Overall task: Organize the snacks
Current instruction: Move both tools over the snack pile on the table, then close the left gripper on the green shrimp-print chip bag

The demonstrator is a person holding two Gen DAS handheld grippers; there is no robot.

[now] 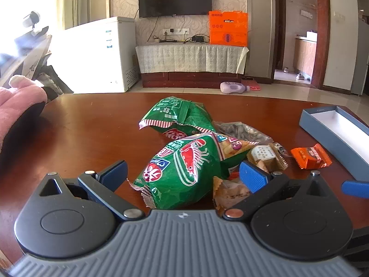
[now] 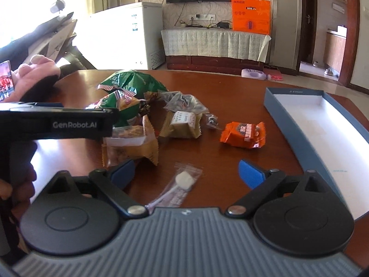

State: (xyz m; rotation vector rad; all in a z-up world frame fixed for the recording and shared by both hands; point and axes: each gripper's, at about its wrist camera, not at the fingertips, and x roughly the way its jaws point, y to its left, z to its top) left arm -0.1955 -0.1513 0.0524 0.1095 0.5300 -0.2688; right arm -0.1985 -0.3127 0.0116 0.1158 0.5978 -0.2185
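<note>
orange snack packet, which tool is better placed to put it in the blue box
Right. The right tool is open, with the orange snack packet just ahead and the blue box alongside. The left tool straddles a green bag.

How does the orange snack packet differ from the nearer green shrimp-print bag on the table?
The orange snack packet is small and fairly flat; the green shrimp-print bag is much larger and puffed. The orange packet lies alone, apart from the pile and nearer the blue box; the green bag sits in the pile, between the open fingers of the left hand-held gripper. Both rest on the wooden table, ungrasped.
</note>
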